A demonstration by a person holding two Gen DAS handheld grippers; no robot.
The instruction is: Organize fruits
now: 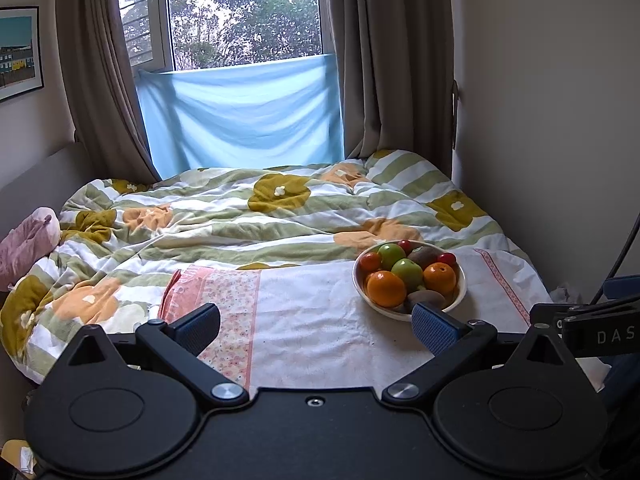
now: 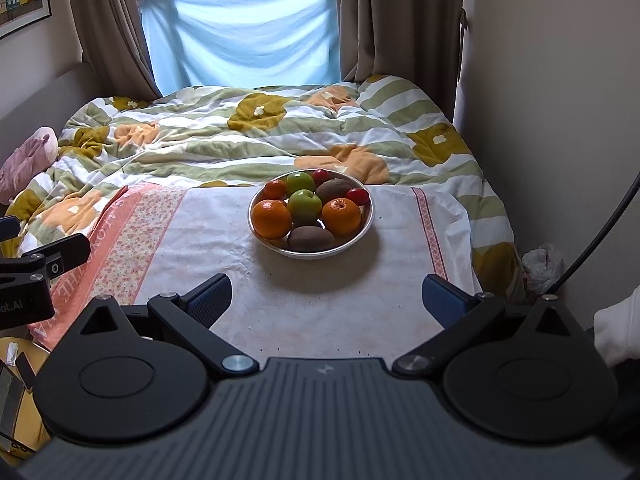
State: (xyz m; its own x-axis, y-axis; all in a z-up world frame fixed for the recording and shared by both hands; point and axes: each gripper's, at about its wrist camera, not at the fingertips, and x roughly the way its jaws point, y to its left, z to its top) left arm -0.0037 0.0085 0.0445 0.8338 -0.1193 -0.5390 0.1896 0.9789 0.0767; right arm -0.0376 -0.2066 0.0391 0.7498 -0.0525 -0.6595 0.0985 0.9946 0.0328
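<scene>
A white bowl (image 2: 362, 226) full of fruit sits on a white cloth (image 2: 208, 248) on the bed. It holds oranges (image 2: 272, 218), green apples (image 2: 305, 204), kiwis (image 2: 311, 239) and small red fruits (image 2: 358, 196). The bowl also shows in the left wrist view (image 1: 460, 292), ahead and to the right. My right gripper (image 2: 326, 300) is open and empty, a short way in front of the bowl. My left gripper (image 1: 316, 328) is open and empty over the cloth, its right finger (image 1: 434, 330) near the bowl's front rim.
A flowered green and orange quilt (image 2: 240, 140) covers the bed behind the cloth. A pink soft toy (image 2: 28, 160) lies at the left. Walls stand close on the right. A window with brown curtains and a blue sheet (image 2: 244, 40) is at the back. A white plastic bag (image 2: 544, 264) lies by the bed's right side.
</scene>
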